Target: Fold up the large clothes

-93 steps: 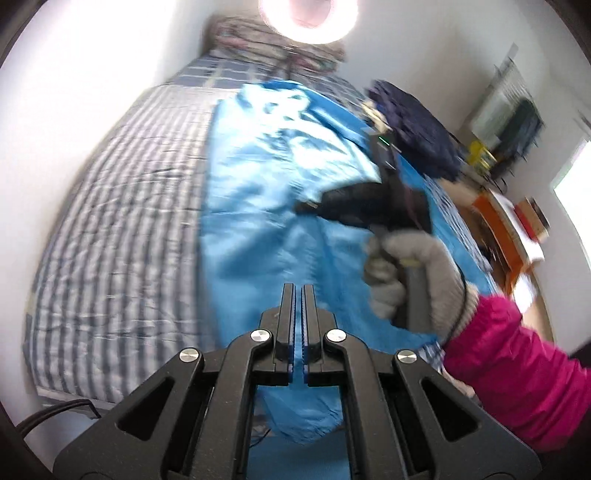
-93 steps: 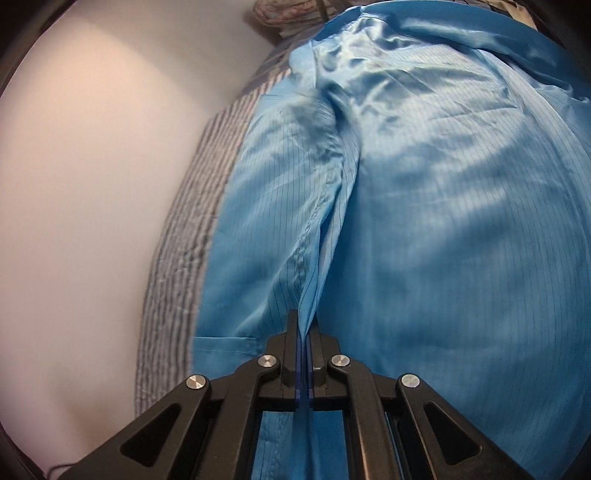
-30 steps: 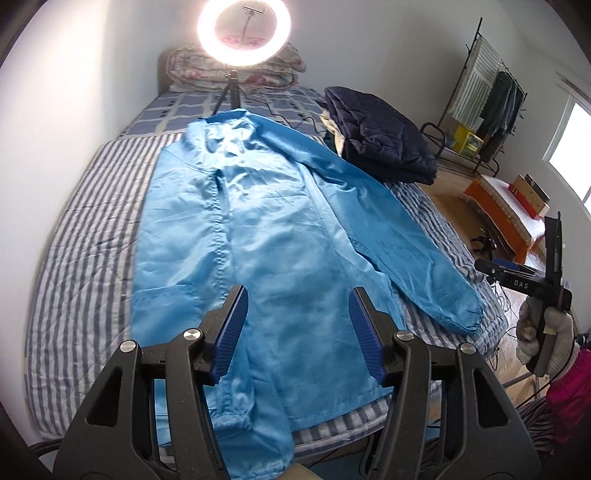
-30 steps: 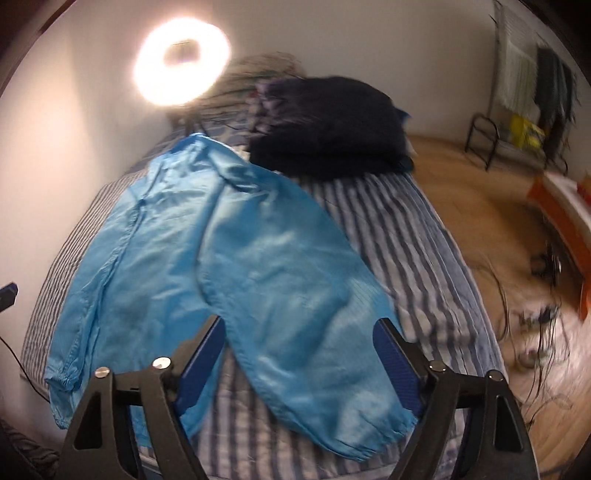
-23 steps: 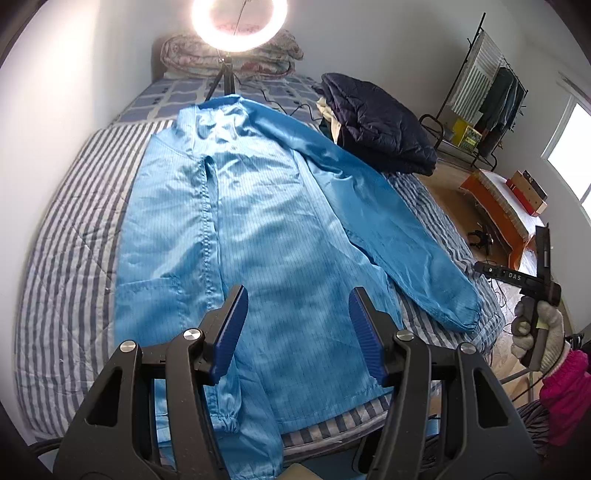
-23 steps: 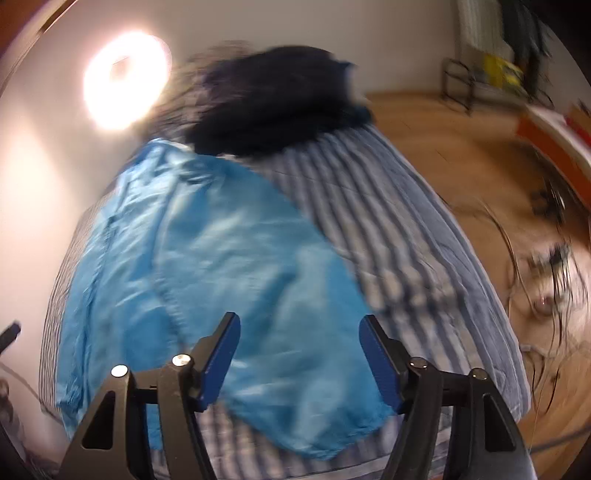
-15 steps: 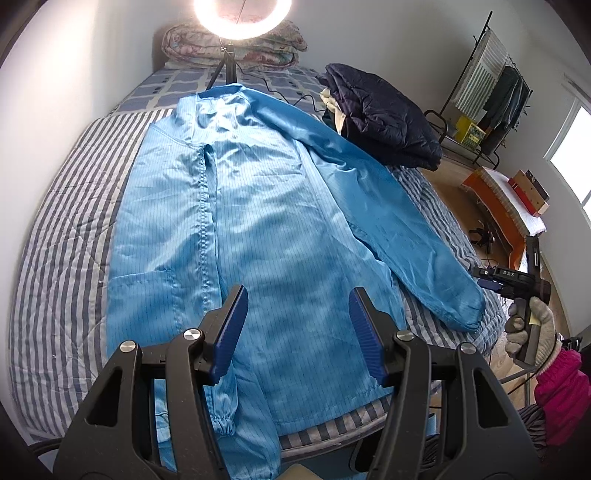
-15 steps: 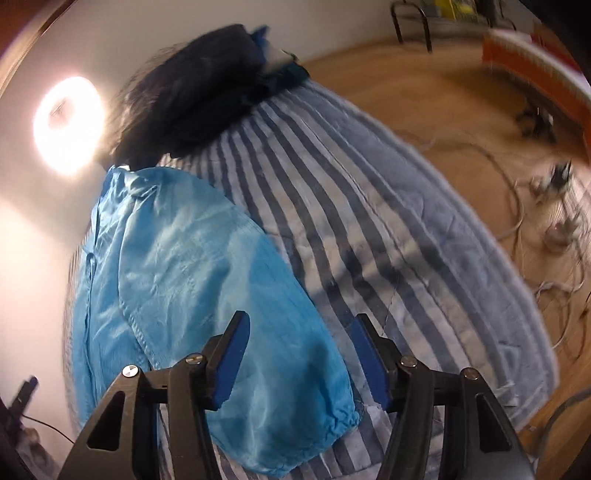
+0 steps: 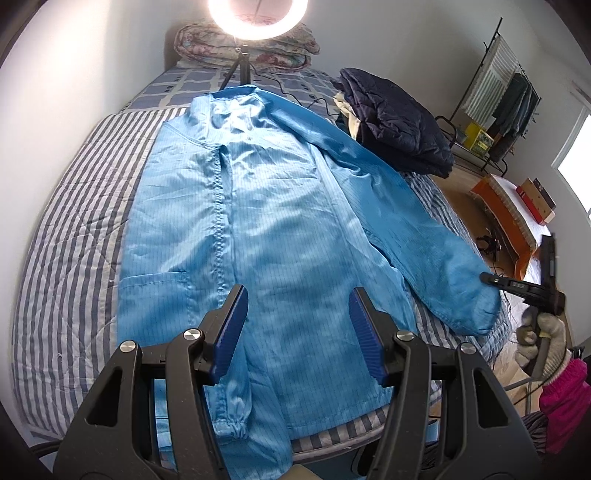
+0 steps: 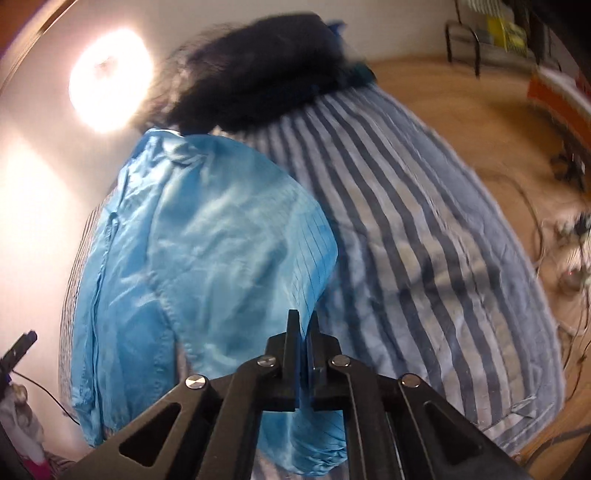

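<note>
A large light-blue coat (image 9: 277,206) lies spread face up on the striped bed cover (image 9: 70,240), collar toward the ring light. My left gripper (image 9: 295,325) hovers open over the coat's lower half, with nothing between its blue pads. At the right edge of the bed, my right gripper (image 9: 487,277), held by a gloved hand (image 9: 546,332), meets the end of the coat's right sleeve (image 9: 436,266). In the right wrist view, the right gripper (image 10: 303,325) is shut on a fold of the blue sleeve (image 10: 207,240) near the cuff.
A dark padded jacket (image 9: 399,122) is piled at the bed's far right corner. A ring light (image 9: 258,18) on a tripod and a folded quilt (image 9: 295,48) stand at the head. Beyond the bed's right edge are wooden floor, cables, an orange bench (image 9: 517,229) and a clothes rack (image 9: 506,92).
The right gripper dropped toward the sleeve's cuff end and its jaws went from wide open to shut on the fabric. The left gripper stayed open and almost still.
</note>
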Motion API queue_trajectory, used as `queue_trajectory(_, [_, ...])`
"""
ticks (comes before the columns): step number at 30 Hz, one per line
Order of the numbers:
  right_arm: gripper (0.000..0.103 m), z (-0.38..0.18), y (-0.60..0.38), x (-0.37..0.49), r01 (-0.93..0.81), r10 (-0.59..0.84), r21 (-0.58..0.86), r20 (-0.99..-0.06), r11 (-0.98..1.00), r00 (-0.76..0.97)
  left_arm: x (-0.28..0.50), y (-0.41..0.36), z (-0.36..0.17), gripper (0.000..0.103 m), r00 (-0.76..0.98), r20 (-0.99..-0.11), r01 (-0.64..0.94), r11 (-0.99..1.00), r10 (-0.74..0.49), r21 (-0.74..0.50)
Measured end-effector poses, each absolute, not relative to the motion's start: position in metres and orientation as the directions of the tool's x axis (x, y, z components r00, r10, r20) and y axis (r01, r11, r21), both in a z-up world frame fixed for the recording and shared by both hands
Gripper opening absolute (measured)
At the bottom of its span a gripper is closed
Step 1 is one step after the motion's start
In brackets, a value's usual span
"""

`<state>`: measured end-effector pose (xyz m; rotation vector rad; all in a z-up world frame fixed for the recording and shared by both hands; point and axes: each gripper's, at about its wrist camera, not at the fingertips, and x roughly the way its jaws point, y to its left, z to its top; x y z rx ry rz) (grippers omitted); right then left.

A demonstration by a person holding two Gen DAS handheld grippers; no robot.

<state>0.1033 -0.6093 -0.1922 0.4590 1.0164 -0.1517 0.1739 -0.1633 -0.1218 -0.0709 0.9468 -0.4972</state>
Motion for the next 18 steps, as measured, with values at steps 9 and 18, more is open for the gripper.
queue_trajectory(9, [0.000,-0.116,-0.516,0.101,0.081,0.115,0.220,-0.748,0.972,0.654,0.179,-0.136,-0.119,0.058,0.511,-0.742,0.316,0.898,-0.433,-0.307])
queue_trajectory(18, [0.000,-0.118,-0.404,0.106,-0.202,0.249,0.157,-0.766,0.967,0.593,0.185,-0.111,-0.120,0.058,0.526,-0.737,0.256,0.905,-0.425,-0.339])
